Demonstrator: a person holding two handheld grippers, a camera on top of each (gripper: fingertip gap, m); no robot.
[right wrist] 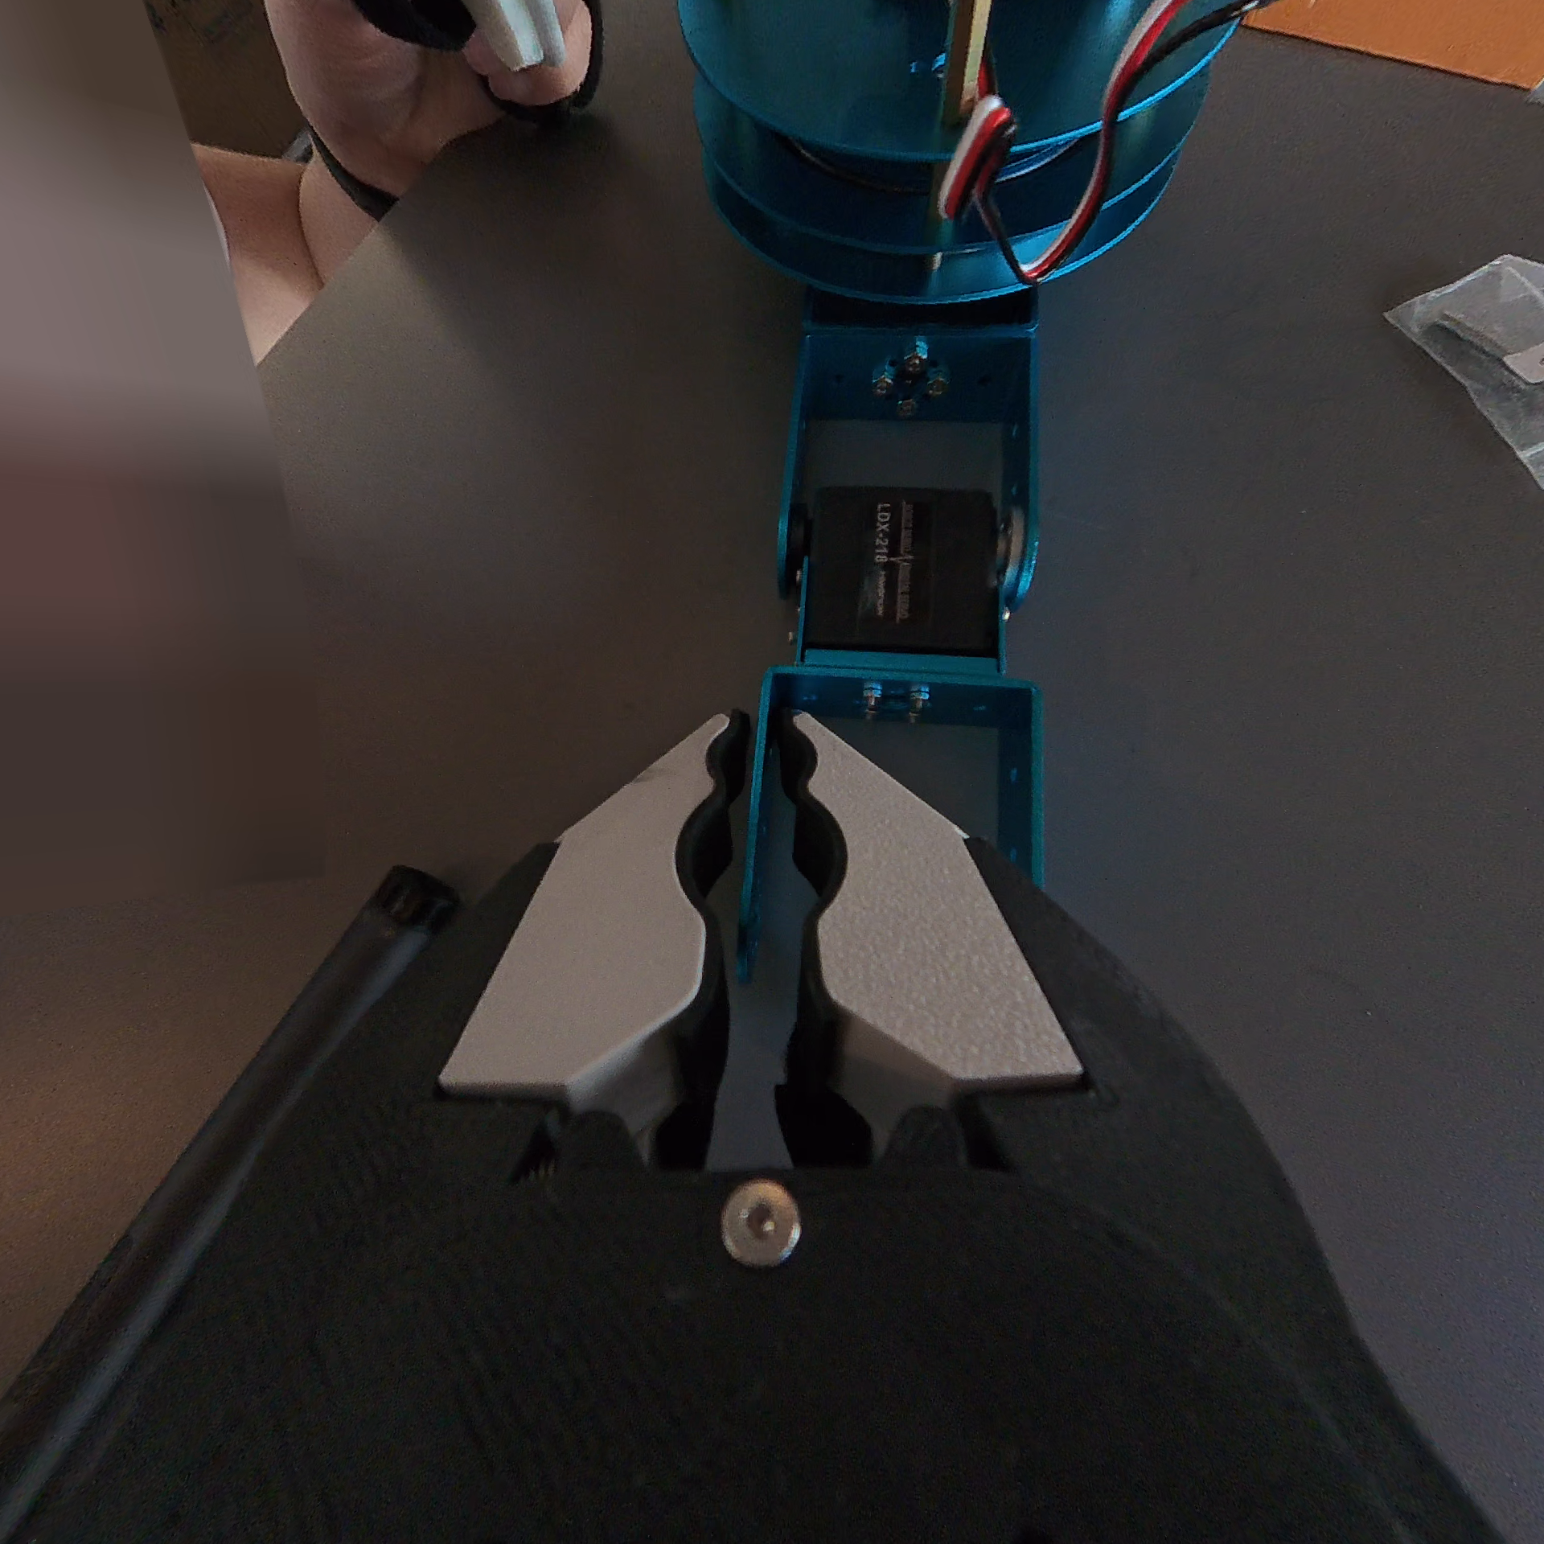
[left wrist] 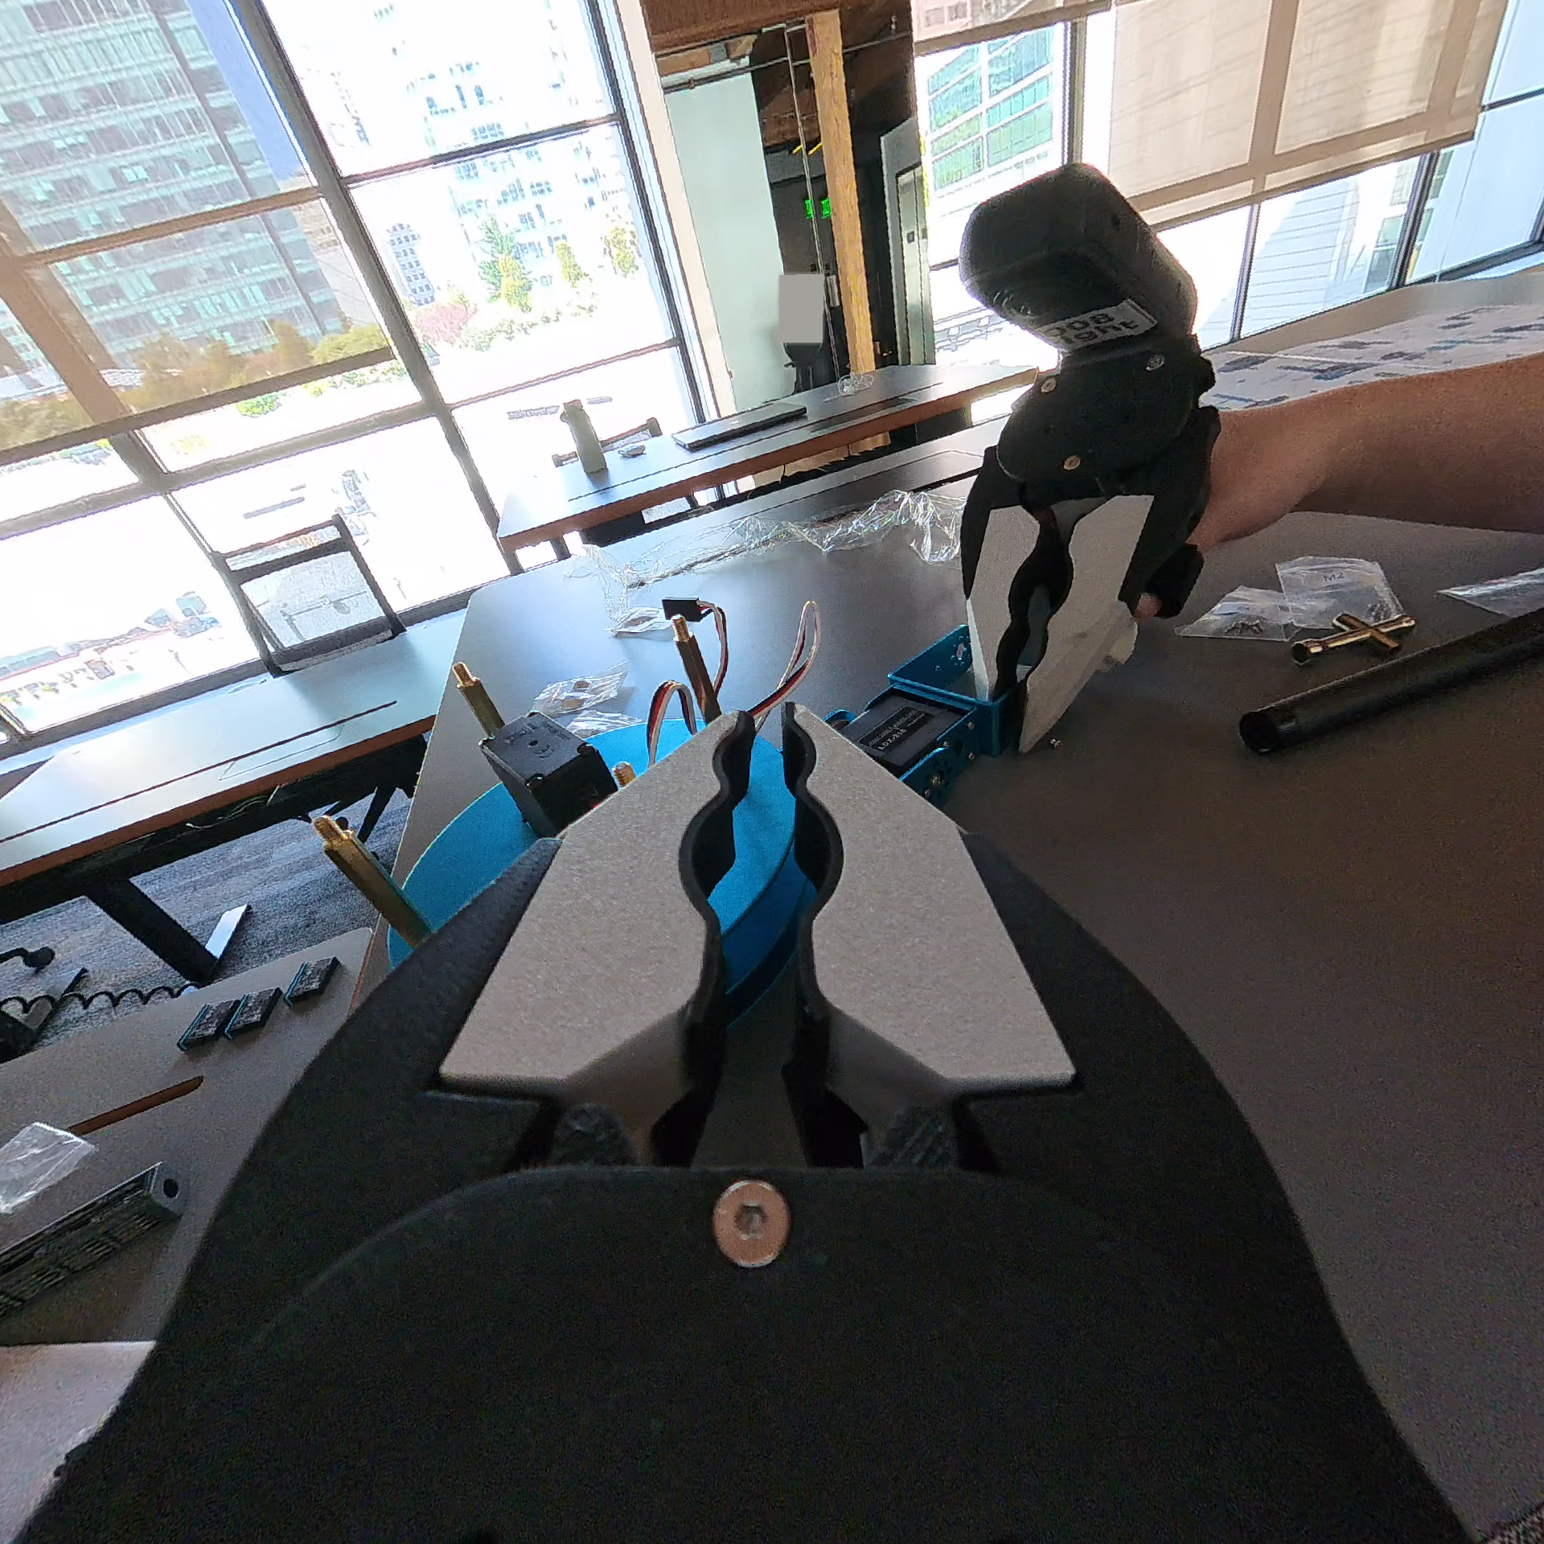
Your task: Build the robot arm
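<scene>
My left gripper (left wrist: 762, 723) hovers over a blue round base (left wrist: 518, 844). Its jaws are nearly together with nothing between them. The base carries a black servo (left wrist: 543, 769), brass standoffs (left wrist: 368, 877) and red-white-black wires (left wrist: 785, 660). My right gripper (right wrist: 762, 723) is shut on the left wall of a blue U-bracket (right wrist: 756, 835) lying on the dark table. Beyond the bracket a black servo (right wrist: 898, 576) sits in a second blue bracket that reaches the round base (right wrist: 835, 226). In the left wrist view the right gripper (left wrist: 1023, 718) points down onto that bracket (left wrist: 998, 714).
A black tube (left wrist: 1387, 681) lies right of the bracket, and also beside my right gripper (right wrist: 251, 1128). A brass cross wrench (left wrist: 1353, 635) and small bags of screws (left wrist: 1328, 585) lie beyond. Crumpled clear plastic (left wrist: 835, 526) lies at the far edge. A hand (right wrist: 393, 92) is at top left.
</scene>
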